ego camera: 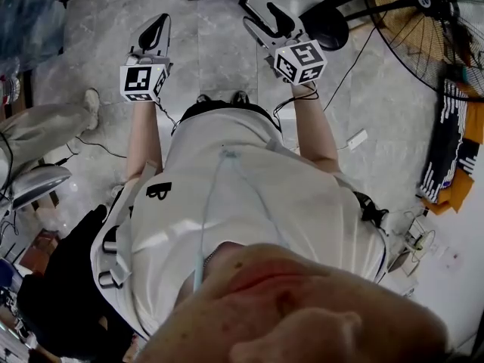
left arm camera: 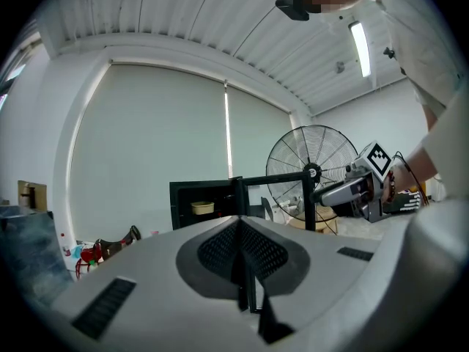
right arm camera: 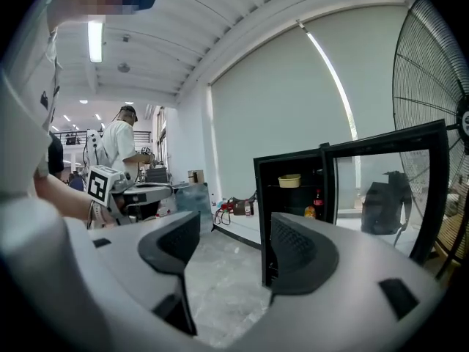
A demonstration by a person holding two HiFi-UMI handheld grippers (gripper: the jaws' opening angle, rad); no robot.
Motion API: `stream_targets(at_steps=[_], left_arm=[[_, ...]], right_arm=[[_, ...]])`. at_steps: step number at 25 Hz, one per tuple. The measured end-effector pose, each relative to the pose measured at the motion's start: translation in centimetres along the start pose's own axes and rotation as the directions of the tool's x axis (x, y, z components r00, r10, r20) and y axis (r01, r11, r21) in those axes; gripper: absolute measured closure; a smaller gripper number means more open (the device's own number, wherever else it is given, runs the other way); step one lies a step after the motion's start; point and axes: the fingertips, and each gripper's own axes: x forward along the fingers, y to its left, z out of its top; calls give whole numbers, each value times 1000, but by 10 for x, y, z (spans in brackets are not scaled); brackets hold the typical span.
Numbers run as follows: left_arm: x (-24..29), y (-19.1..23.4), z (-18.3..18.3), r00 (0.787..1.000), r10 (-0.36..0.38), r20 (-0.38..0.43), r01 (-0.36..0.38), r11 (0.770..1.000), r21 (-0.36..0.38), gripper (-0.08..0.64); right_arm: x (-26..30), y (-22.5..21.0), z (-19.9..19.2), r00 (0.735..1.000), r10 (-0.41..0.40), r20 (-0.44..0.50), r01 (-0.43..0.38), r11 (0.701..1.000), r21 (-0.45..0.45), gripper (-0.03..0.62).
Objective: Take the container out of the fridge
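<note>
A small black fridge (right arm camera: 265, 218) stands on the floor ahead with its glass door (right arm camera: 385, 189) swung open to the right. A pale yellow container (right arm camera: 289, 180) sits on its top shelf, also seen small in the left gripper view (left arm camera: 202, 207). My right gripper (right arm camera: 234, 251) is open with nothing between its pads, well short of the fridge. My left gripper (left arm camera: 242, 259) is shut and empty, pointing level toward the fridge (left arm camera: 183, 207). In the head view both grippers are held out over the floor, the left (ego camera: 159, 23) shut and the right (ego camera: 263, 15) open.
A large floor fan (ego camera: 427, 21) stands right of the fridge, close behind the open door (right arm camera: 440, 86). A red-capped bottle (right arm camera: 318, 200) stands on a lower shelf. Another person (right arm camera: 121, 149) stands far left. Cables (ego camera: 91, 144) lie on the grey floor; clutter (left arm camera: 95, 251) lines the wall.
</note>
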Motion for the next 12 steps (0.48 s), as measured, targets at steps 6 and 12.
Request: stream_targets(at_steps=[6, 12], left_arm=[[0, 7, -1, 1000, -3, 3, 3, 1000, -7, 552], [0, 9, -4, 1000, -10, 13, 10, 1000, -14, 552]], right_arm=[[8, 5, 1, 1000, 2, -15, -3, 1000, -18, 276], [11, 5, -1, 1000, -12, -25, 11, 1000, -26, 276]])
